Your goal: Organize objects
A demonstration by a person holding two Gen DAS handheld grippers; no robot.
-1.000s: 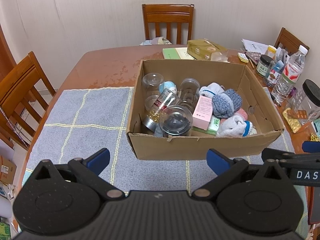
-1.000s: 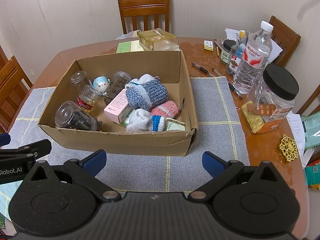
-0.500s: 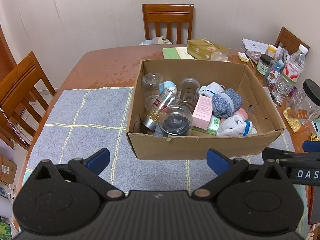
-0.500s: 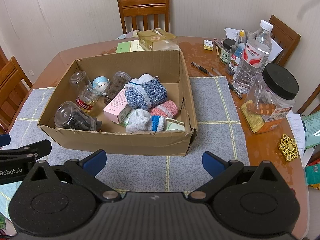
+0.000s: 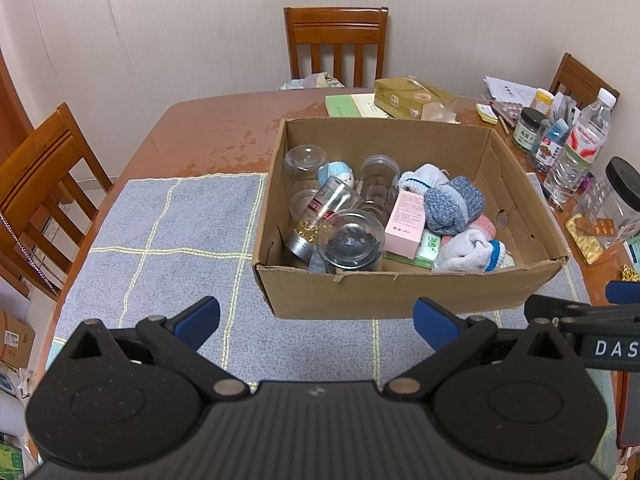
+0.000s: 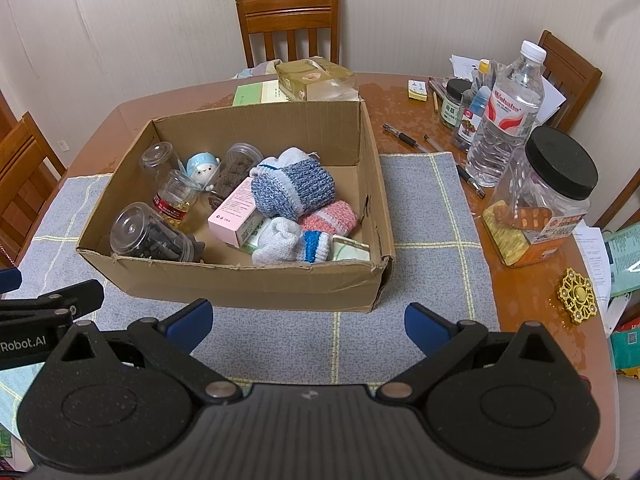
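sitting on the grey checked mat (image 5: 160, 232) in the middle of the tabletop (image 5: 208, 136), the cardboard box (image 6: 256, 284) holds clear jars on its left side, a pink carton (image 6: 232, 210) in the middle and rolled socks (image 6: 294, 190) to the right. i have the left tool (image 5: 316, 316) and the right tool (image 6: 308, 322) hovering just short of its near wall, both spread wide with nothing in them. bottles and a black-lidded jar (image 6: 540, 196) crowd the tabletop's right edge.
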